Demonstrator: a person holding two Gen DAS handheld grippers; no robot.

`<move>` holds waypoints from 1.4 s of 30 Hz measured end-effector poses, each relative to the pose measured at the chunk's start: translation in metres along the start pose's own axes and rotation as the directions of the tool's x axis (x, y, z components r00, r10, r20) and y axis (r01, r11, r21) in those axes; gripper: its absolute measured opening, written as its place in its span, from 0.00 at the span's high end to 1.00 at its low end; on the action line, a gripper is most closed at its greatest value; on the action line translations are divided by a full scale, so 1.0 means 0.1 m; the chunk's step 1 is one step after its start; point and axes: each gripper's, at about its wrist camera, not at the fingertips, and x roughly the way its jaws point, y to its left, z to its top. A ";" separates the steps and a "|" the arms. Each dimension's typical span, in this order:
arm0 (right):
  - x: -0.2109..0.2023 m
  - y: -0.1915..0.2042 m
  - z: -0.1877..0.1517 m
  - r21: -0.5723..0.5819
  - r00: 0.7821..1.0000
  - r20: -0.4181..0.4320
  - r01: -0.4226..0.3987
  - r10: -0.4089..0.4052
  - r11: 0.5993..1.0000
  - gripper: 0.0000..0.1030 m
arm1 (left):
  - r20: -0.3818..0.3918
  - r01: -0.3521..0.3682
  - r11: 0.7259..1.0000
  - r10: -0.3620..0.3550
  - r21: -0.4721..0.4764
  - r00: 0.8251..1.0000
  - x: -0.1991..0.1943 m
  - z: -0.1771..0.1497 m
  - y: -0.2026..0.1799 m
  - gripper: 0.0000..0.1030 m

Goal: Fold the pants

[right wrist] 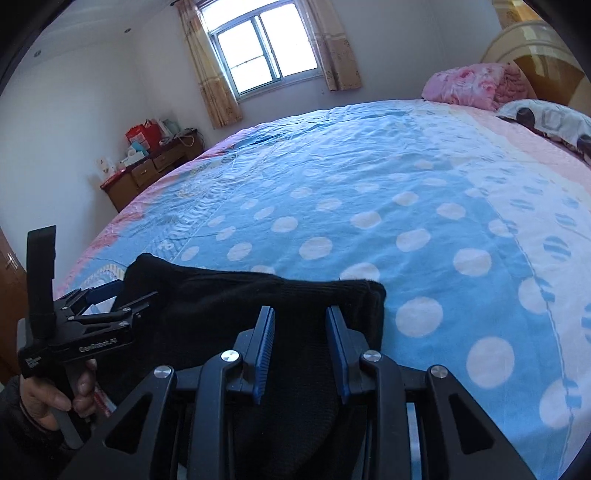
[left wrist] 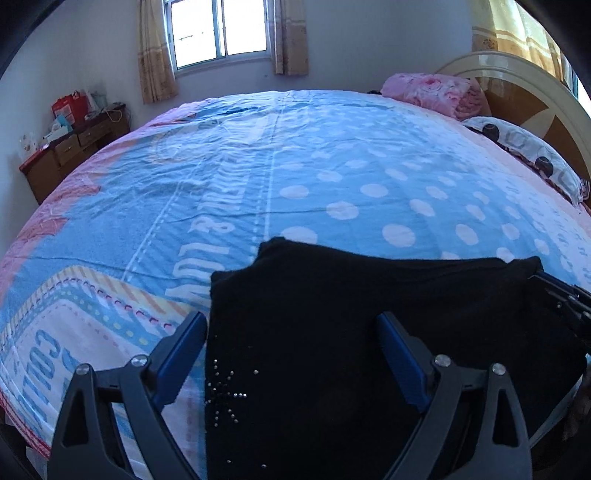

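Black pants (left wrist: 369, 314) folded, lying at bed's (left wrist: 332, 166) near edge, 6 o'clock. My left tongs (left wrist: 291, 354) released wide, straddling left fold edge. My right tongs (right wrist: 300, 350) partly parted, fabric beneath, not visibly pinched; poised for next fold.

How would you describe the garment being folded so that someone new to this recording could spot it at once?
Start from the big bed under the window, spread with a blue polka-dot cover. At its near edge, just ahead of both grippers, lie the black pants. They are the only dark, plain cloth on the bed, with a small starburst of silver studs near one edge.
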 end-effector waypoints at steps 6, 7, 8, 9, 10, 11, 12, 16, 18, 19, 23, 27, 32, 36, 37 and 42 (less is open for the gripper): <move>0.06 0.02 -0.03 -0.044 1.000 0.021 0.006 -0.006 0.999 0.71 | -0.040 0.047 0.995 -0.051 -0.093 0.998 0.13 -0.06 0.11 0.00; 0.04 0.02 -0.04 -0.043 1.000 0.025 0.008 -0.007 0.999 0.71 | -0.043 0.051 0.994 -0.055 -0.094 0.998 0.13 -0.06 0.11 0.00; 0.01 0.03 -0.04 -0.040 0.999 0.032 0.013 -0.011 0.999 0.71 | -0.046 0.051 0.995 -0.055 -0.089 0.997 0.12 -0.05 0.12 0.00; -0.04 0.05 -0.04 -0.038 0.999 0.044 0.020 -0.018 0.999 0.71 | -0.045 0.049 0.995 -0.053 -0.084 0.998 0.11 -0.04 0.11 0.00; -0.10 0.07 -0.04 -0.036 0.998 0.059 0.024 -0.022 0.999 0.71 | -0.042 0.045 0.996 -0.049 -0.079 0.998 0.09 -0.04 0.10 0.00; -0.22 0.13 -0.04 -0.055 0.995 0.094 0.023 -0.017 0.998 0.71 | -0.036 0.037 0.997 -0.040 -0.070 0.999 0.08 -0.04 0.08 0.00; -0.30 0.20 -0.06 -0.086 0.993 0.118 0.022 -0.011 0.996 0.71 | -0.033 0.031 0.997 -0.033 -0.064 0.999 0.07 -0.05 0.07 0.00; -0.46 0.58 -0.17 -0.256 0.993 0.121 0.043 -0.012 0.966 0.70 | -0.018 0.003 0.999 -0.004 -0.043 1.000 0.06 -0.05 0.04 0.00; -0.39 0.64 -0.25 -0.240 0.996 0.060 -0.045 0.061 0.970 0.70 | -0.023 0.000 0.999 -0.001 -0.042 1.000 0.06 -0.04 0.04 0.00; -0.34 0.63 -0.27 -0.228 0.997 0.036 -0.059 0.069 0.972 0.70 | -0.025 -0.001 0.999 0.000 -0.040 1.000 0.07 -0.04 0.05 0.00; -0.22 0.32 -0.39 -0.119 0.997 -0.048 -0.067 0.062 0.991 0.72 | -0.026 0.010 0.999 -0.012 -0.041 1.000 0.08 -0.04 0.07 0.00; -0.39 0.13 -0.46 -0.053 0.996 -0.041 -0.080 0.078 0.995 0.72 | -0.040 0.037 0.996 -0.041 -0.080 0.998 0.11 -0.06 0.14 0.00; -0.59 0.15 -0.41 -0.027 0.999 0.015 -0.048 0.048 0.999 0.70 | -0.034 0.016 0.997 -0.019 -0.069 0.999 0.09 -0.06 0.10 0.00; -0.55 0.26 -0.18 -0.085 0.997 0.073 -0.029 0.036 0.996 0.70 | -0.031 0.001 0.998 -0.003 -0.056 1.000 0.08 -0.05 0.08 0.00; -0.48 0.26 -0.13 -0.089 0.998 0.067 -0.011 0.016 0.996 0.70 | -0.033 0.003 0.999 -0.005 -0.055 0.999 0.07 -0.04 0.08 0.00; -0.18 0.04 -0.19 -0.015 1.000 0.027 0.007 -0.006 1.000 0.70 | -0.033 0.003 0.999 -0.005 -0.048 0.999 0.05 -0.04 0.08 0.00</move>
